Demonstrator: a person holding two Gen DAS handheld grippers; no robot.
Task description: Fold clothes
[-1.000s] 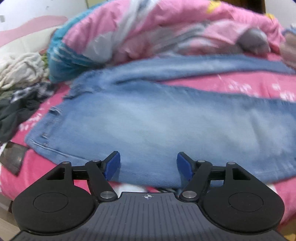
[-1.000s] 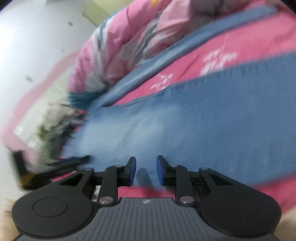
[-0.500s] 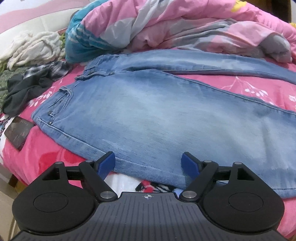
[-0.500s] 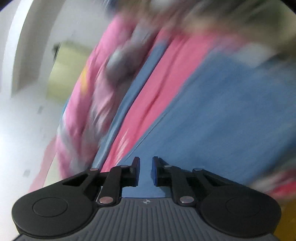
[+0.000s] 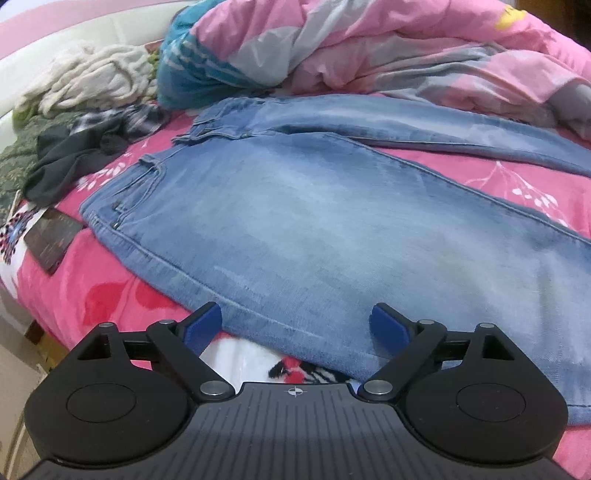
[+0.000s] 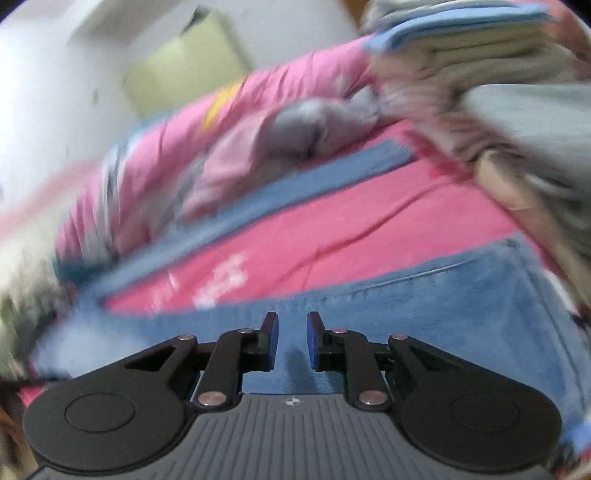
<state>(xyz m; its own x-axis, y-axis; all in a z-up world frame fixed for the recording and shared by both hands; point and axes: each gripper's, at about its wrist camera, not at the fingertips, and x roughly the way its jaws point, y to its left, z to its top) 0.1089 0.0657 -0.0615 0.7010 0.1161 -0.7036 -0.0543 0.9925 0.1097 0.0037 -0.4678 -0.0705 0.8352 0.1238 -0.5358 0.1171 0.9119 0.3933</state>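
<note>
left wrist view: a pair of light blue jeans (image 5: pixel 314 221) lies spread flat on the pink floral bedsheet (image 5: pixel 92 291), waistband to the left, both legs running off to the right with a strip of sheet showing between them. no fold is in them as they lie. a heap of loose clothes (image 5: pixel 85 122) sits at the far left, still unsorted, and a bunched pink quilt (image 5: pixel 406 48) lies along the far side. the left gripper (image 5: pixel 297 325) hangs just over the near edge of the jeans' near leg, its blue pads wide apart and holding nothing; the denim hem seam runs between them.

right wrist view: blurred by motion. the right gripper (image 6: pixel 291 341) is over the near leg of the jeans (image 6: pixel 424 314) close to its cuff end, pads close together but with a clear gap, nothing between them. the far leg shows as a blue band beyond the pink sheet. at the far right stands a stack of folded clothes (image 6: pixel 472 33), so some of the folding looks to be done, while the jeans and the loose heap remain, in my judgement.
</note>
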